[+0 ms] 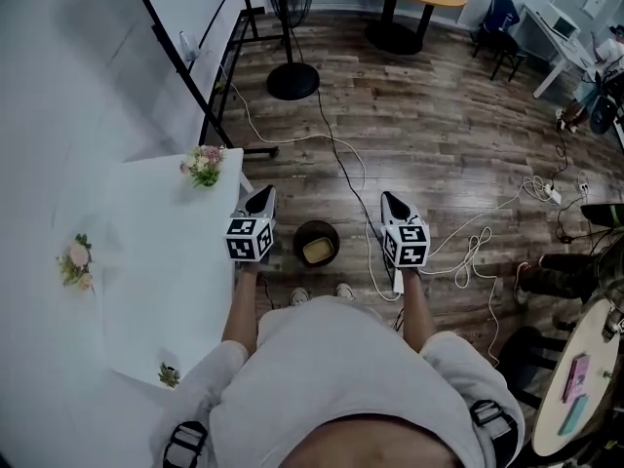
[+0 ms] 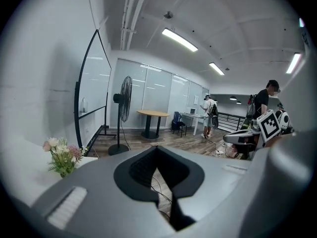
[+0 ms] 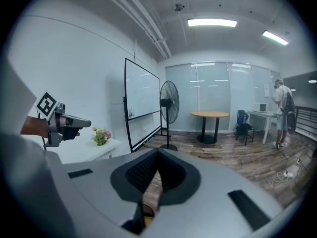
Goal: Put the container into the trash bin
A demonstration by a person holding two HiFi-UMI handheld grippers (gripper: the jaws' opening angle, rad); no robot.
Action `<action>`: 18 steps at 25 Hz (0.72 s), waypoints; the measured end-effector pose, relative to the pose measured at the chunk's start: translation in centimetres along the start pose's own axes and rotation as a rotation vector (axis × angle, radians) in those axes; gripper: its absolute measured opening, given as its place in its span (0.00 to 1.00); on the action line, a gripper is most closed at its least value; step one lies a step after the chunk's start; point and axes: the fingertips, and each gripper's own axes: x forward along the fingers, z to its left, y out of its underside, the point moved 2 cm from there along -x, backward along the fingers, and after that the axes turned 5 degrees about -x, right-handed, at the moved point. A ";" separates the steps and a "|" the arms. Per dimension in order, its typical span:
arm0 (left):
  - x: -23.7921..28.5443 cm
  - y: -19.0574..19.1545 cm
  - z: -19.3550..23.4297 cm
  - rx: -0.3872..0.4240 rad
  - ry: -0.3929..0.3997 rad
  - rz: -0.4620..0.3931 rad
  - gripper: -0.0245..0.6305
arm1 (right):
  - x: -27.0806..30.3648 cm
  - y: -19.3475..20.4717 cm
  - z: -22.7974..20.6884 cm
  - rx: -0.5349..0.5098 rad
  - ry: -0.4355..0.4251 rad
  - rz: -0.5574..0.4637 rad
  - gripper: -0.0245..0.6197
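Down on the floor, lower centre of the head view, sits the trash bin (image 1: 300, 232), and the yellowish container (image 1: 317, 251) lies inside it. Judging by that, the drop is done; nothing left to carry.

My left tongs (image 1: 263, 195) are just left of the bin and my right tongs (image 1: 390, 201) just right of it, both above it and not touching. Each has its jaws together on nothing. The left gripper view shows the two pads meeting at the tip, with only floor and a cable behind them. The right gripper view shows the same, with a sliver of the bin low in the frame below the closed tips. I read both as empty and parked clear of the rim, so they won't knock the bin over.

The bin stands just off the corner of the white table (image 1: 166, 261) at centre left, right in front of my shoes (image 1: 322, 293), likely so a drop from the table edge is short.

Flowers (image 1: 204, 165) stand on the table's far corner, with another small bunch (image 1: 77, 260) at the left edge, both well apart from the bin. Cables (image 1: 341, 164) run across the wood floor past the bin, a snag risk if I step. A fan base (image 1: 292, 81) is at upper centre.
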 end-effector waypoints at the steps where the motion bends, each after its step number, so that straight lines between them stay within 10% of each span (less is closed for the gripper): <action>1: -0.1 0.0 -0.1 -0.003 -0.002 -0.001 0.05 | -0.1 0.0 0.0 0.000 -0.001 0.000 0.06; 18: -1.1 0.6 -0.6 -0.027 -0.013 -0.006 0.05 | -0.5 0.1 1.0 -0.015 -0.033 0.014 0.06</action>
